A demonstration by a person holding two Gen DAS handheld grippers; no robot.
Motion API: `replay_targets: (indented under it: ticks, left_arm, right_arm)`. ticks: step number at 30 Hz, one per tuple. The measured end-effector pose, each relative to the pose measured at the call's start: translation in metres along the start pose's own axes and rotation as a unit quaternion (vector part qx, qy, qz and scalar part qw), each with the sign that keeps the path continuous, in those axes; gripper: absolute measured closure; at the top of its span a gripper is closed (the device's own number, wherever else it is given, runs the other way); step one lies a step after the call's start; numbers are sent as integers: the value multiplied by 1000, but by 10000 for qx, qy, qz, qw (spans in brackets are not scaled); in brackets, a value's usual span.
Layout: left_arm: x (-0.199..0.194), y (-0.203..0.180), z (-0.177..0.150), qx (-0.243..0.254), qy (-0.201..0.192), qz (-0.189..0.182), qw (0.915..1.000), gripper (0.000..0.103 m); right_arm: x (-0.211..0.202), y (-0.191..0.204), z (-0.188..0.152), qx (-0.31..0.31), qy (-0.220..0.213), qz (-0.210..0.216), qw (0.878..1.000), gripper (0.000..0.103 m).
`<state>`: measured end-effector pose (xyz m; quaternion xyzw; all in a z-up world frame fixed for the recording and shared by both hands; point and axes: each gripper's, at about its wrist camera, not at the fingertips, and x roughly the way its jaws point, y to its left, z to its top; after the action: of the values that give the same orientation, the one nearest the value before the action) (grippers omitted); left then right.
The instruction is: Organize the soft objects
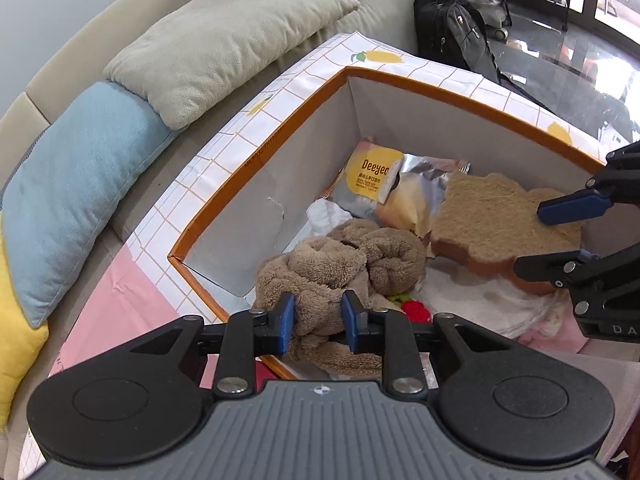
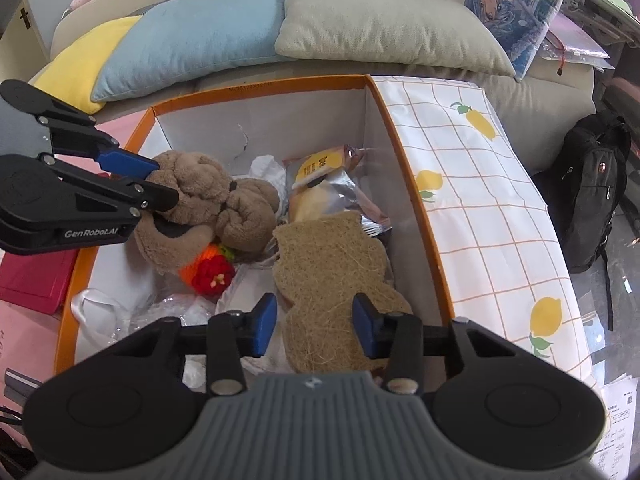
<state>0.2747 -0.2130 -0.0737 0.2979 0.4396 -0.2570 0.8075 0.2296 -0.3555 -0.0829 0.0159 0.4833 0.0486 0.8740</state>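
Left wrist: left gripper [image 1: 316, 318] jaws pinching brown towel [image 1: 340, 264].

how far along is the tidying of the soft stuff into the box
Mostly done: the toast-shaped cushion and snack bags already lie in the storage box. The left gripper is shut on the brown plush toy over the box; the right gripper is open. Pillows remain on the sofa.

sofa [image 2: 552, 92]; black backpack [image 2: 596, 196]; red box [image 2: 32, 276]; anime-print item [image 2: 516, 12]
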Motion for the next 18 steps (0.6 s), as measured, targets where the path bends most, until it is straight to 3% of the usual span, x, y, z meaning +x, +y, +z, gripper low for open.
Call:
replay_targets:
  ticks: [6, 10, 13, 18]
  left_arm:
    - [-28, 5, -7, -259, -350, -44, 9990, 69]
    - [-56, 3, -10, -279, -622, -63, 9977, 66]
    - [-82, 3, -16, -402, -908, -170, 9949, 55]
    - [-131, 1, -33, -604, -1455, -290, 9871, 48]
  right_arm:
    - [-15, 0, 1, 45, -139, 56, 9999, 60]
    - [-31, 3, 4, 77, -237, 30, 9997, 49]
    - [-49, 7, 6, 83, -398, 58, 9992, 47]
    - [-83, 19, 5, 145, -711, 189, 9972, 41]
